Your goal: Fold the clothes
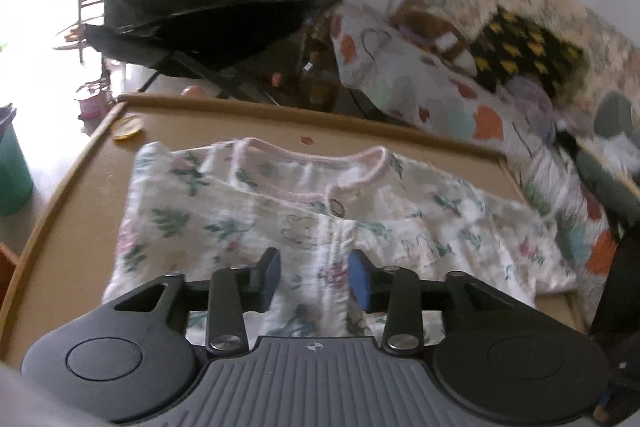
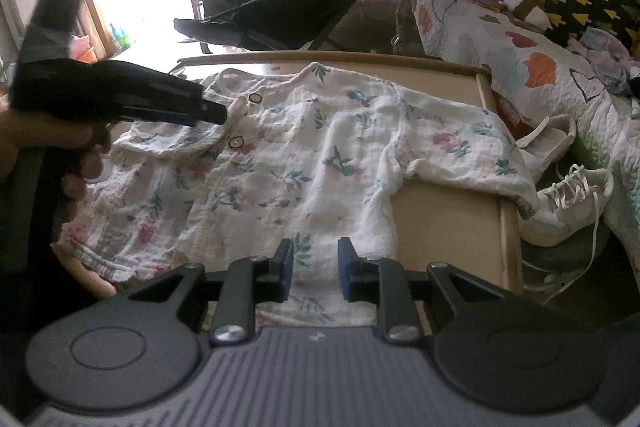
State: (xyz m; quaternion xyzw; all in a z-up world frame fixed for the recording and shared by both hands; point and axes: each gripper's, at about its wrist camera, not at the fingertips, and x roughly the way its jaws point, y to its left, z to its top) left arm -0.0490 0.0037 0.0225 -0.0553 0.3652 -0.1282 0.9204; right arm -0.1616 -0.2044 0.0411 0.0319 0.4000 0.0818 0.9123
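A white floral baby top [image 1: 280, 211] with a pink-edged collar lies front up on the tan table [image 1: 80, 195]. My left gripper [image 1: 314, 267] hovers over its button placket with the jaws apart and nothing pinched between the blue pads. In the right wrist view the top [image 2: 320, 155] spreads across the table [image 2: 440, 219], its right sleeve laid out to the side. The left gripper [image 2: 220, 115] reaches in from the left, its tips by the collar buttons above a folded-over flap. My right gripper [image 2: 316, 263] sits over the hem, jaws narrowly apart, with cloth lying flat beneath.
A person's hand [image 2: 48, 143] holds the left tool. A black folding chair [image 2: 304, 7] stands beyond the table. A quilt-covered sofa [image 2: 500, 39] runs along the right, with white sneakers [image 2: 568, 199] on the floor beside the table. A green bin [image 1: 12, 171] is at the left.
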